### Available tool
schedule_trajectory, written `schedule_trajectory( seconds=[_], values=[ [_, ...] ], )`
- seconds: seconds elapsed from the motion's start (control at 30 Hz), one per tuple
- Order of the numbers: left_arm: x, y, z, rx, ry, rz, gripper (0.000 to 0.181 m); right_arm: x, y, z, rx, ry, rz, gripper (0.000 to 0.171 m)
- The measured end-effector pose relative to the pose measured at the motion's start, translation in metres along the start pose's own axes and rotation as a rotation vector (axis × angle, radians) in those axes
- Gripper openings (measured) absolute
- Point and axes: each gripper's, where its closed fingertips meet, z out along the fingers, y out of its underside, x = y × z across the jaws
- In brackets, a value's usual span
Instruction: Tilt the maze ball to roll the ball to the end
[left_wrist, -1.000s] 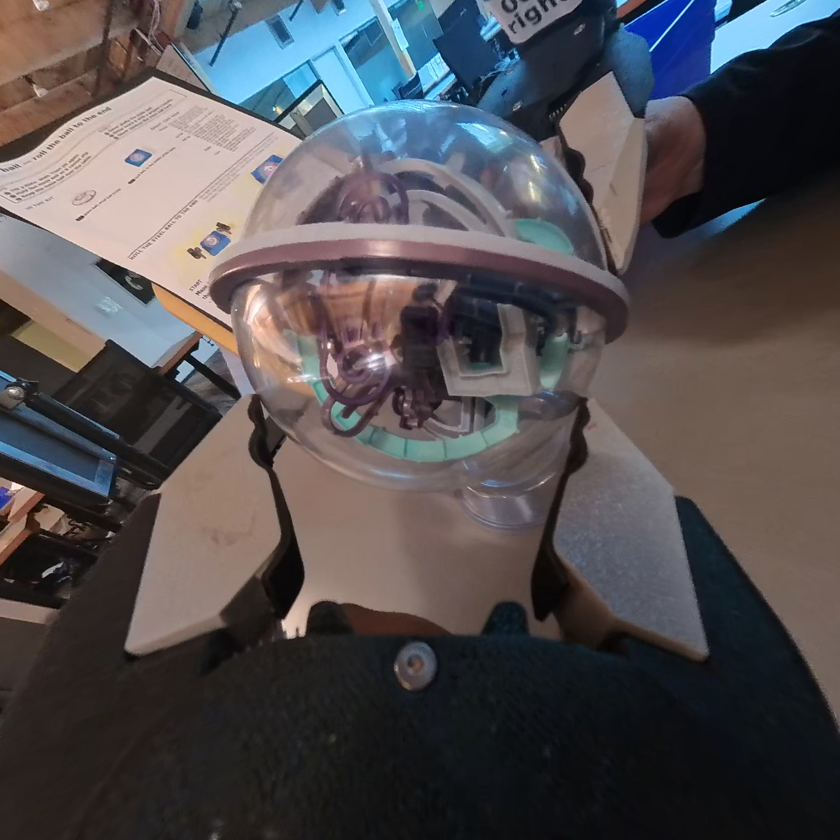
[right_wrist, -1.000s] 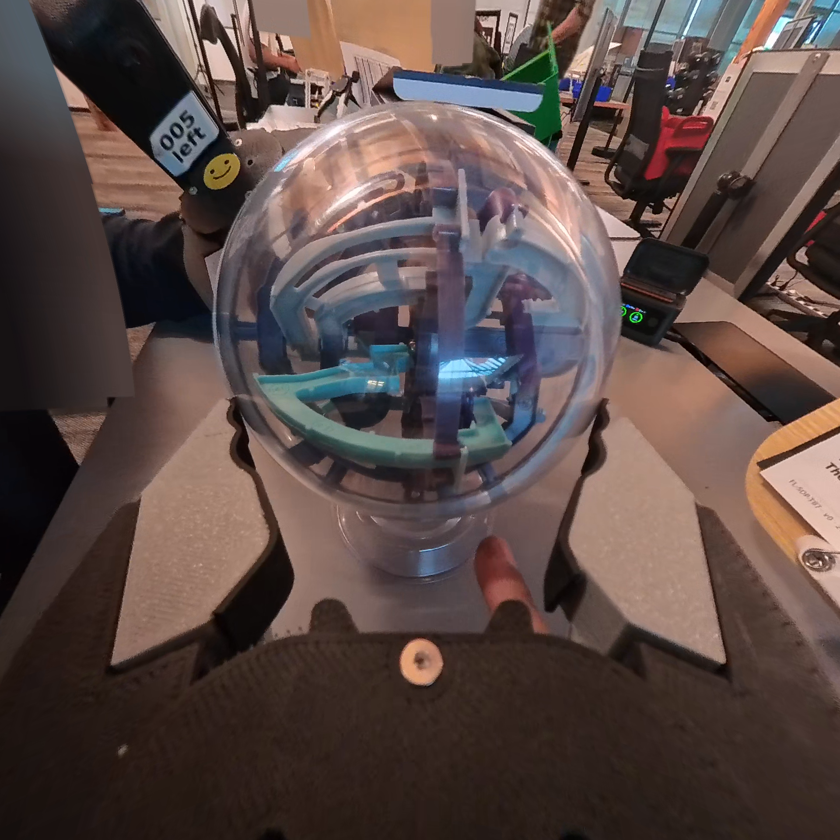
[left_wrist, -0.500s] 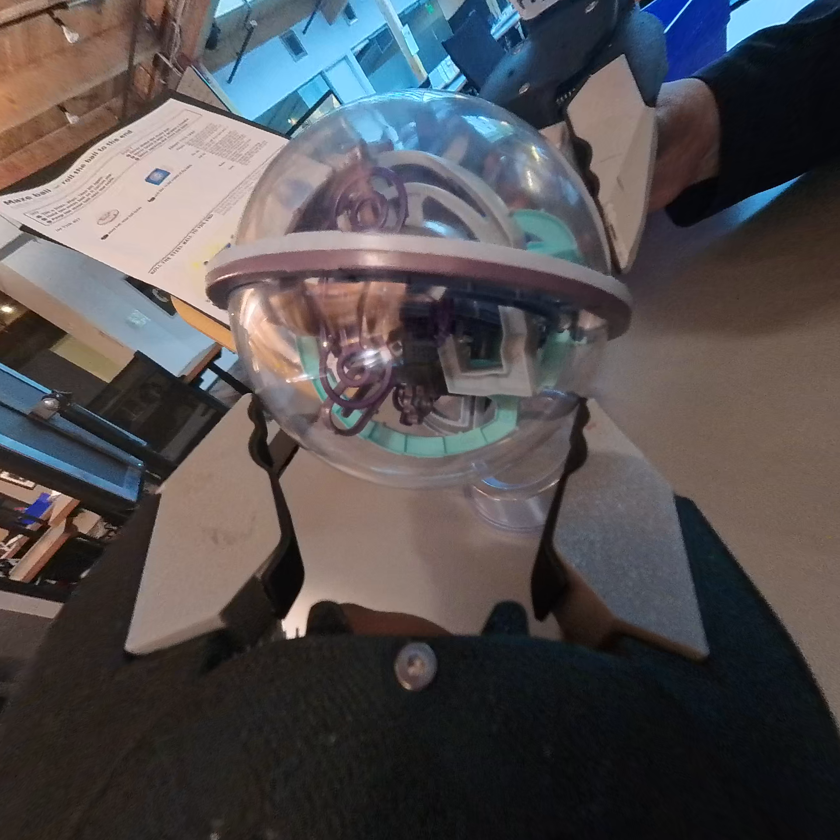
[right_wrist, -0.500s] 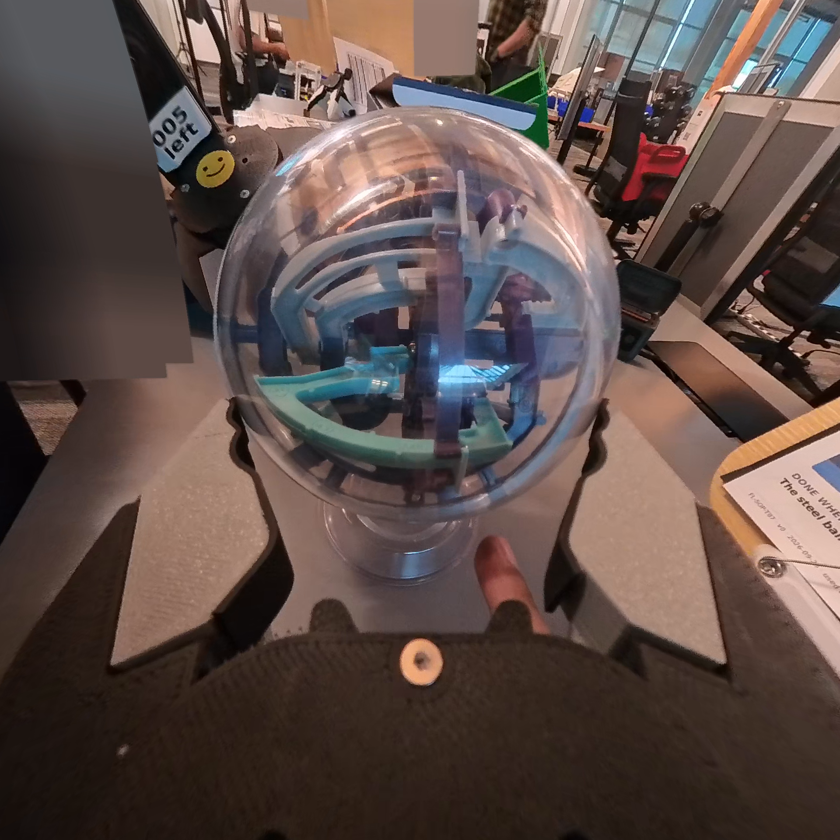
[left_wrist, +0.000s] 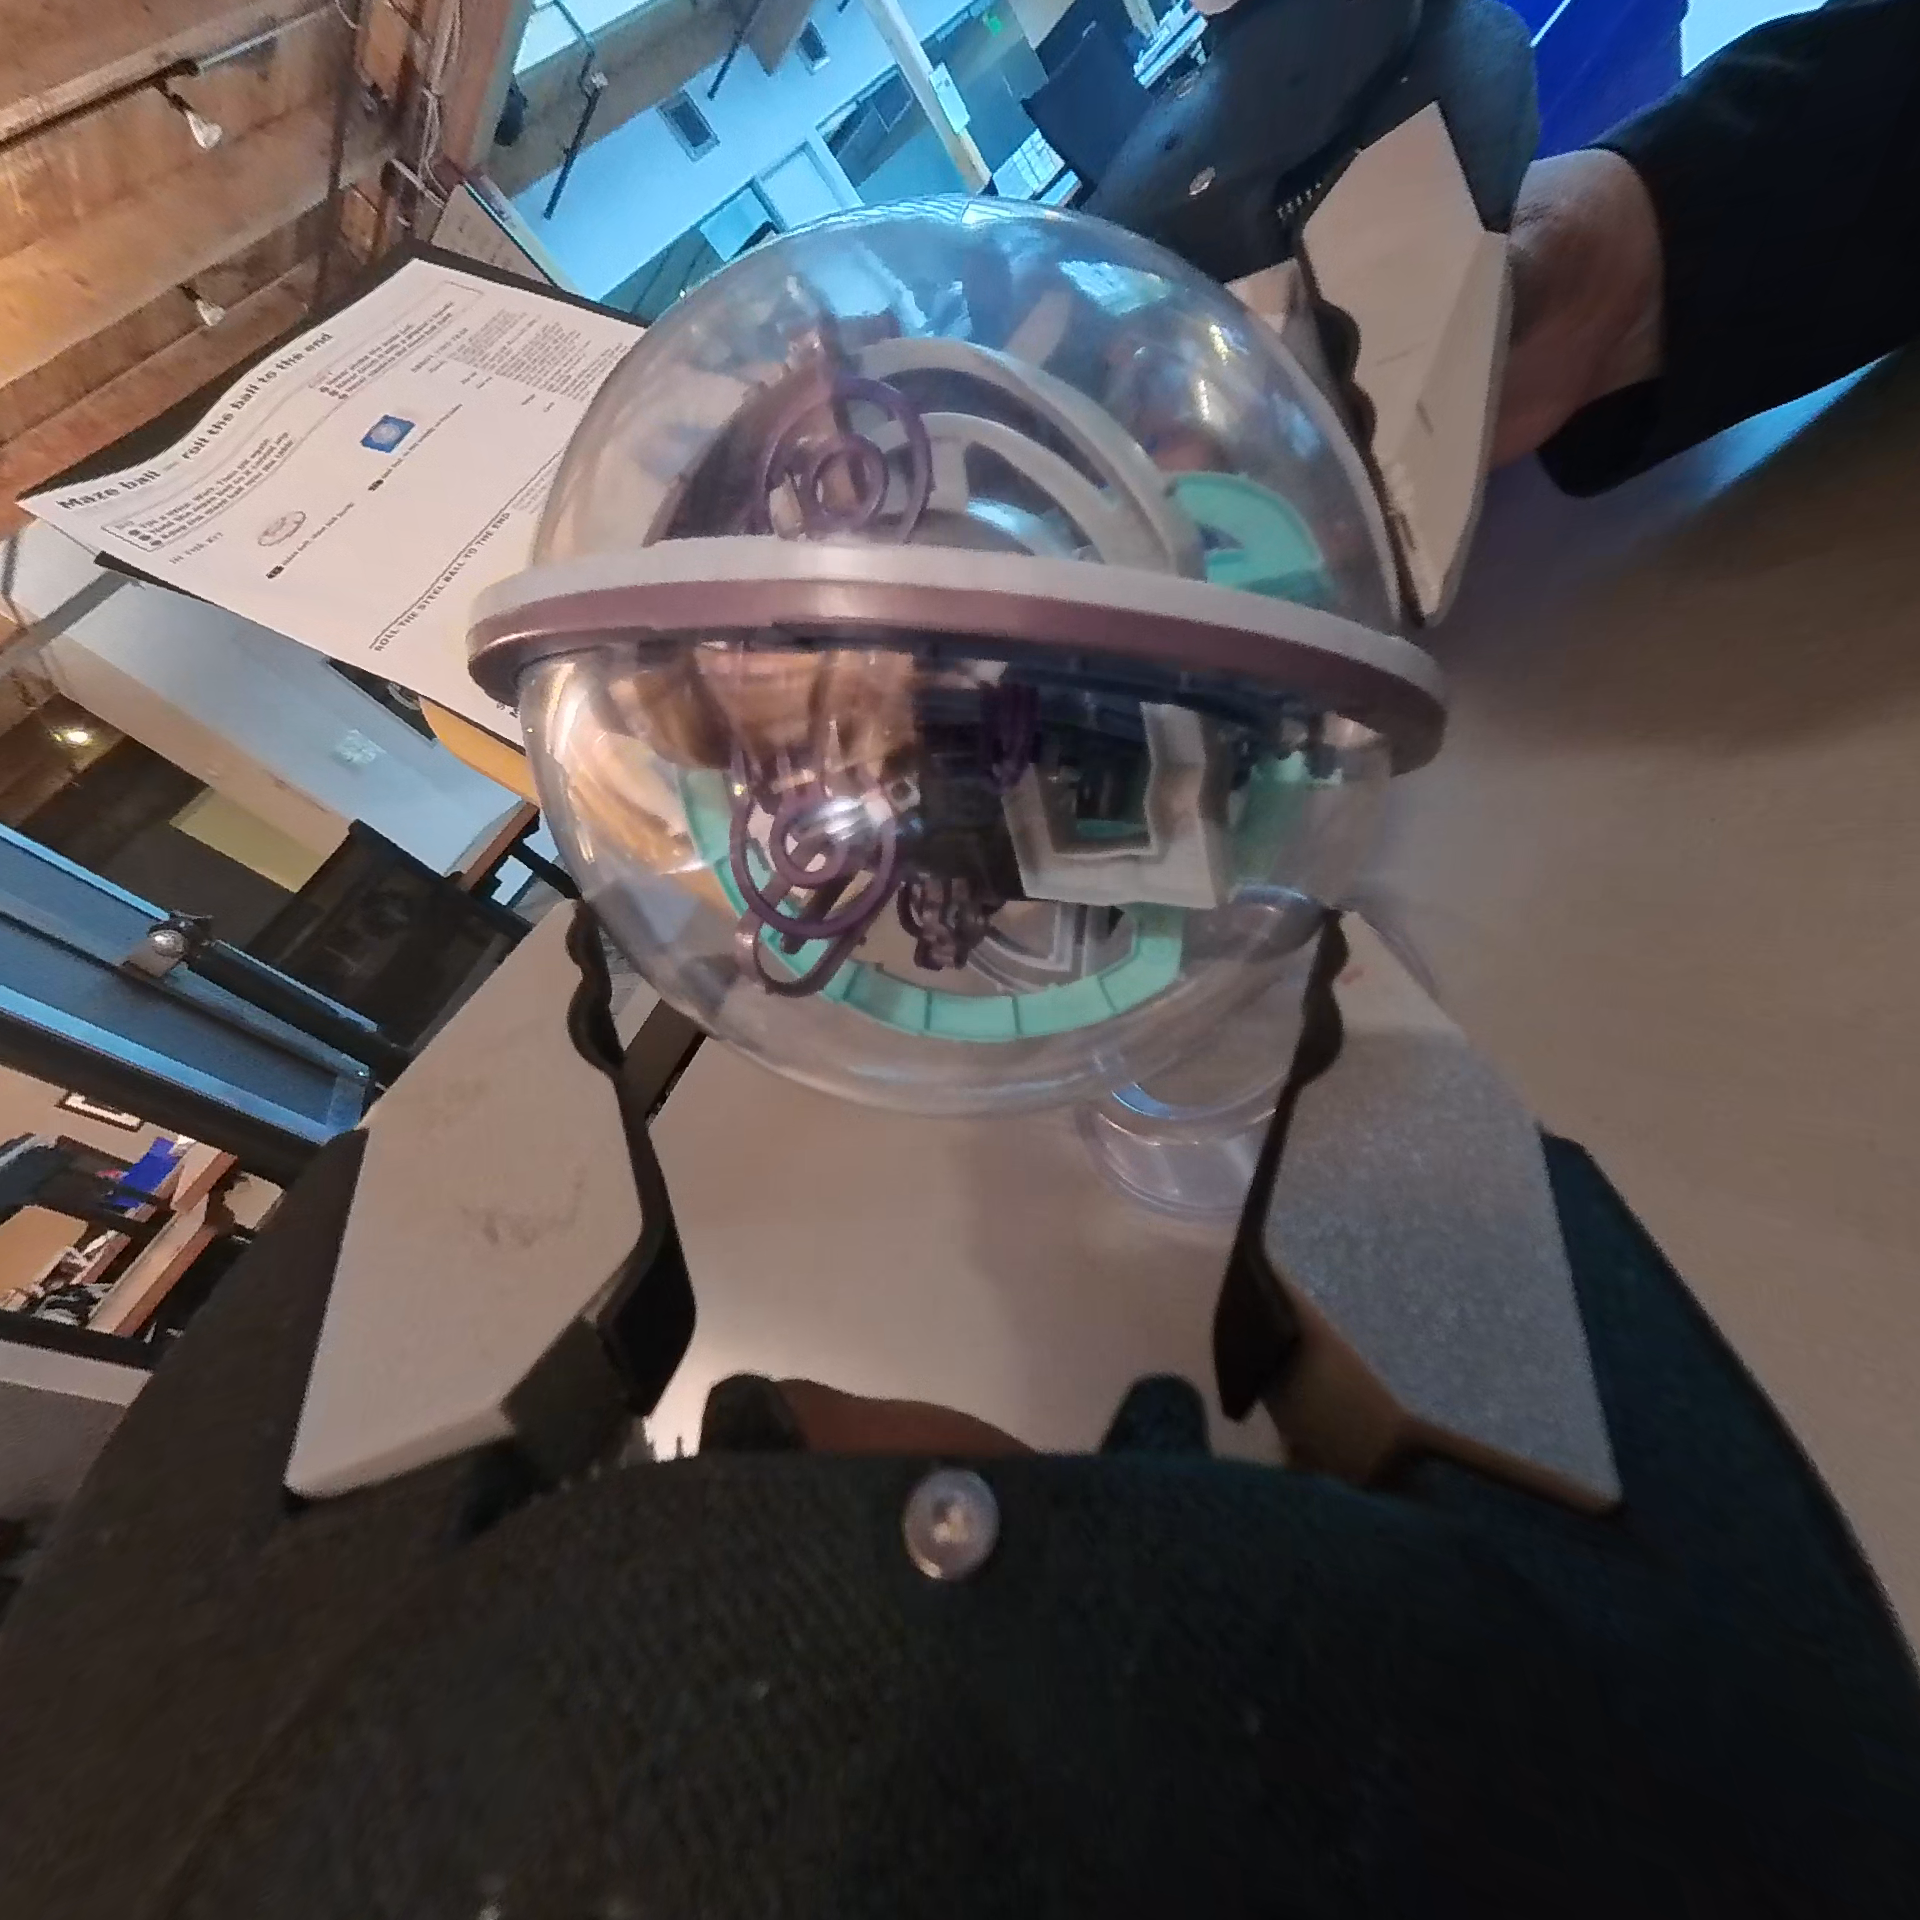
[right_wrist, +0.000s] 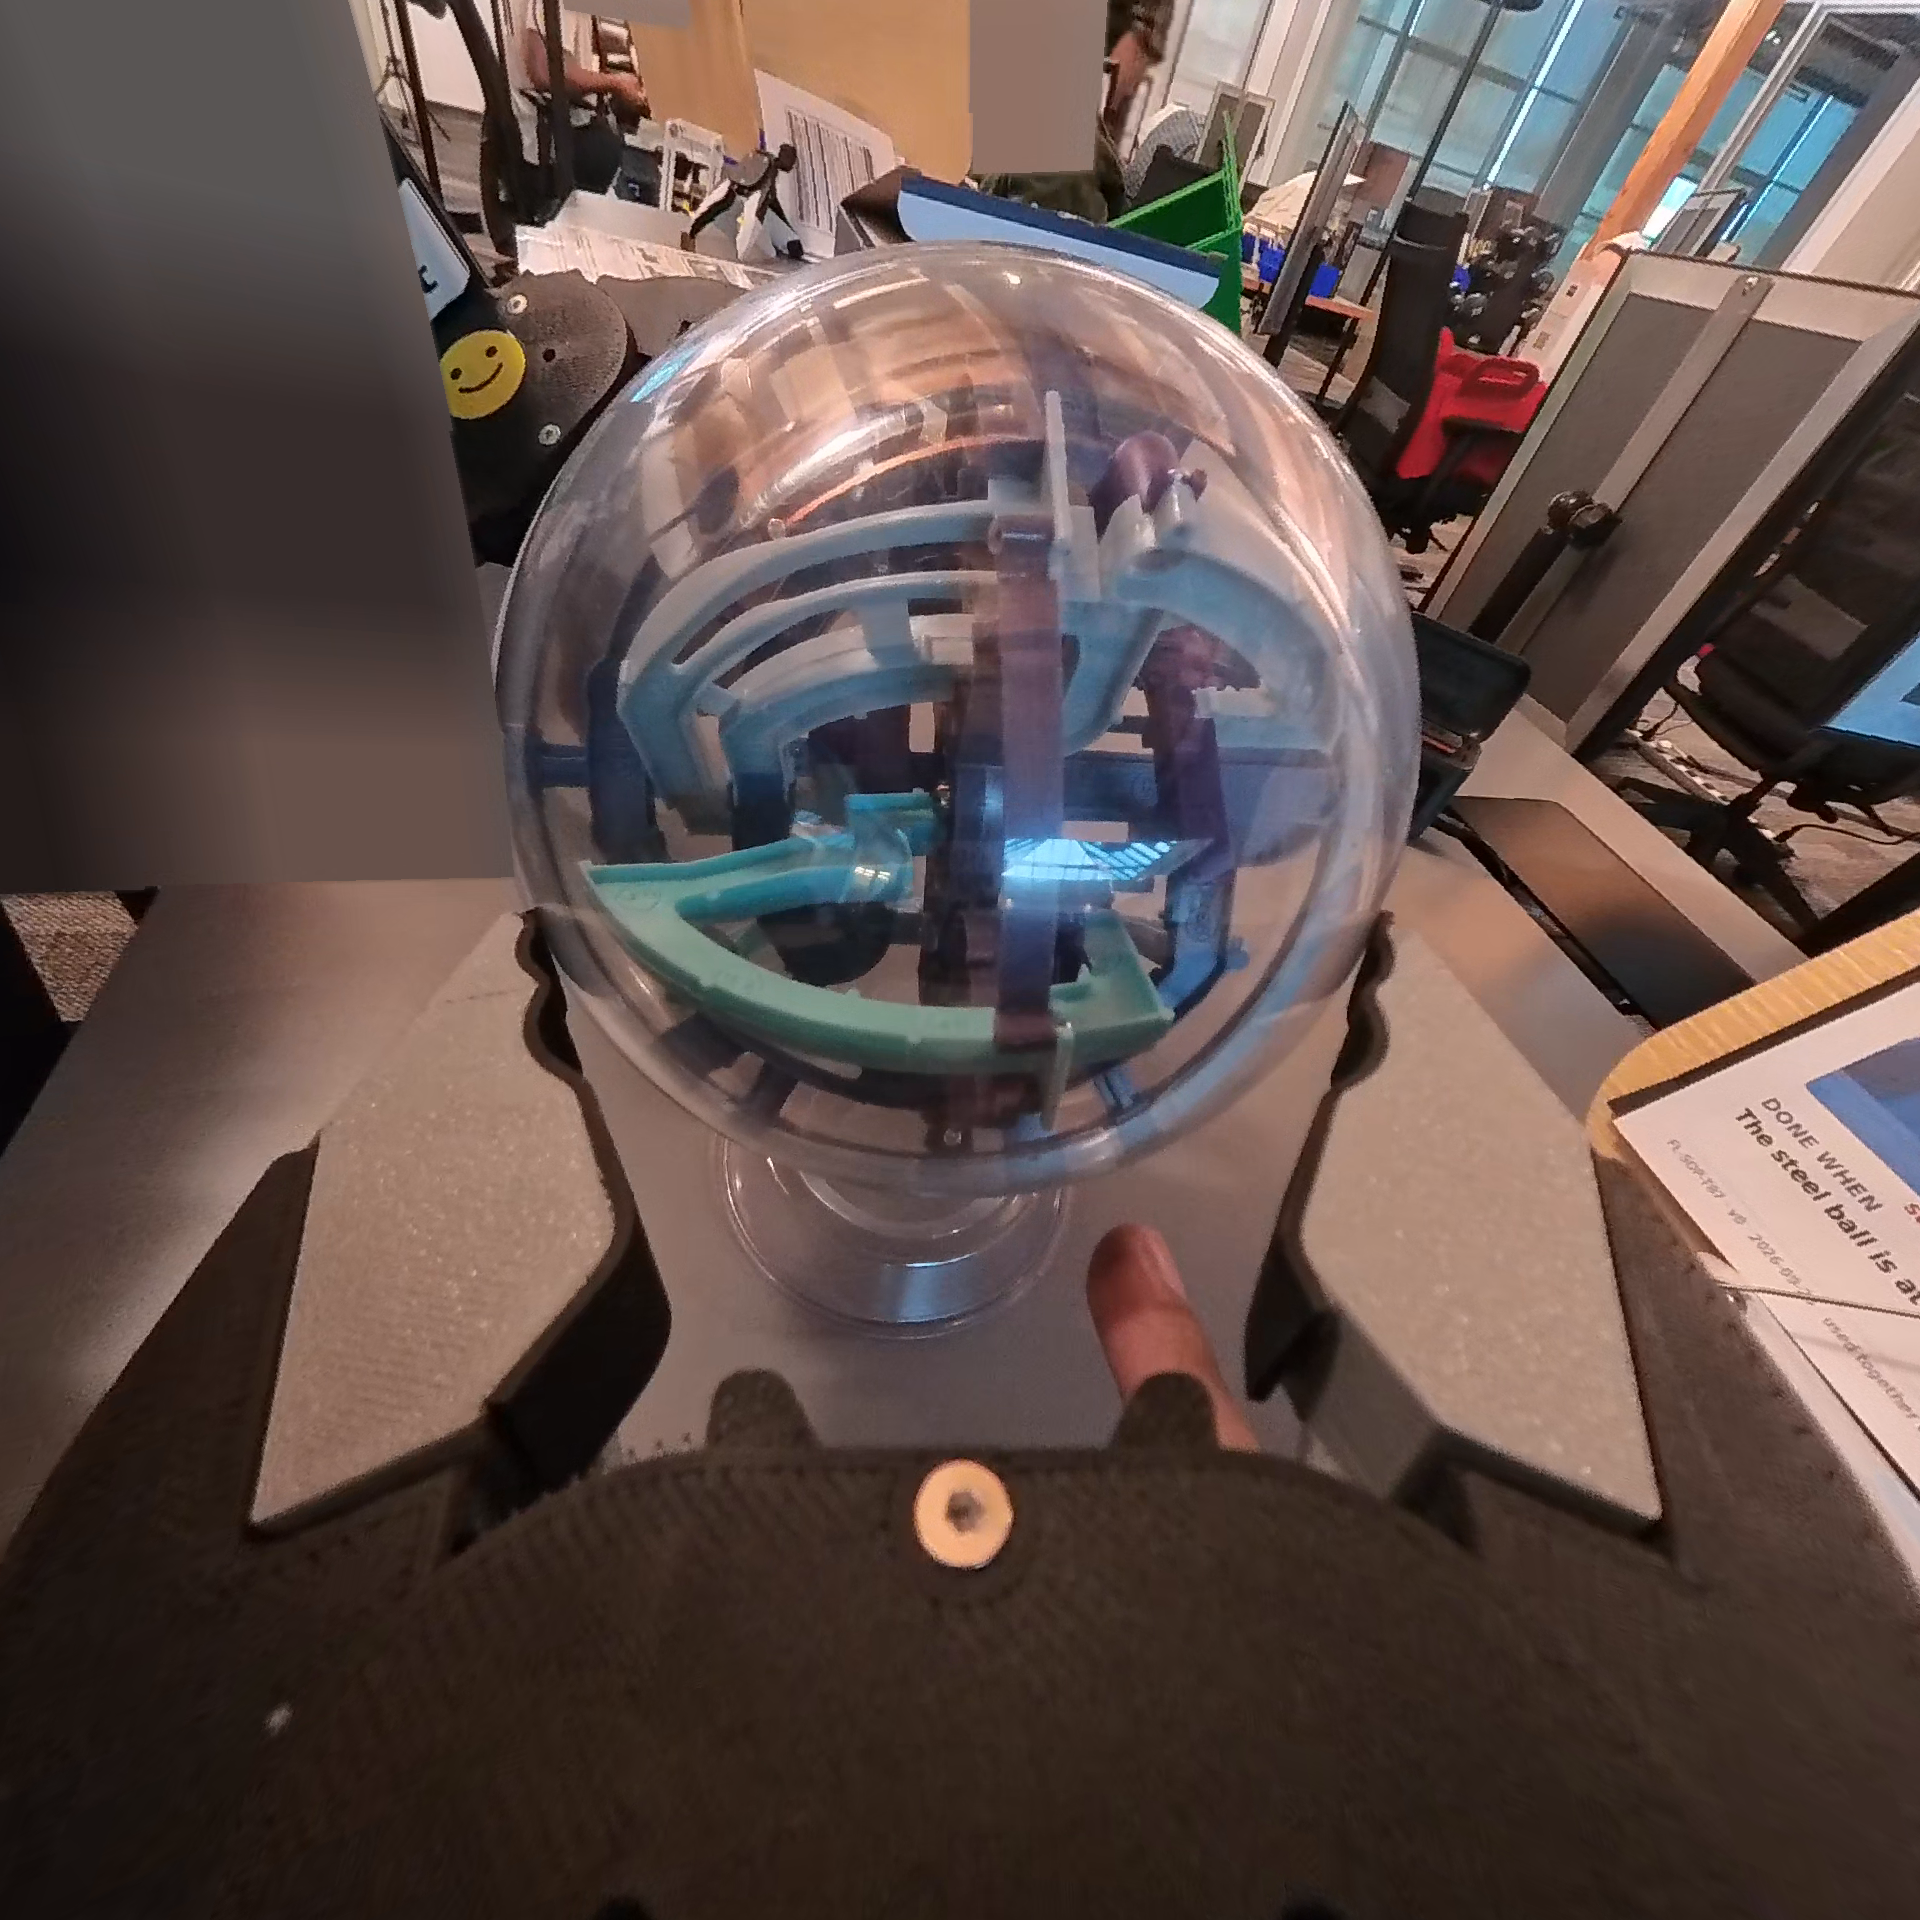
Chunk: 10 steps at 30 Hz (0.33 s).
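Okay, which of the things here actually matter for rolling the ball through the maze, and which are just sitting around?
Part of the job:
- maze ball, held on both sides
- left gripper
- right gripper
- clear stand beneath the ball

Just lying about:
- instruction sheet
- small black device
- red chair

L gripper clamps clear maze ball, tilted above stand; R gripper opposite.

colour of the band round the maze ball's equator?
Grey over purple-brown band around the clear maze ball; best in the left wrist view.
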Motion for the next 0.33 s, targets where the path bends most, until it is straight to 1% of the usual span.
schedule_trajectory(
  seconds=[0.33],
  values=[
    [-0.0001, 0.0002, 0.0002, -0.002, -0.014, 0.023, 0.130, 0.0001, -0.0002, -0.0004, -0.003, 0.011, -0.026, 0.144]
  ],
)
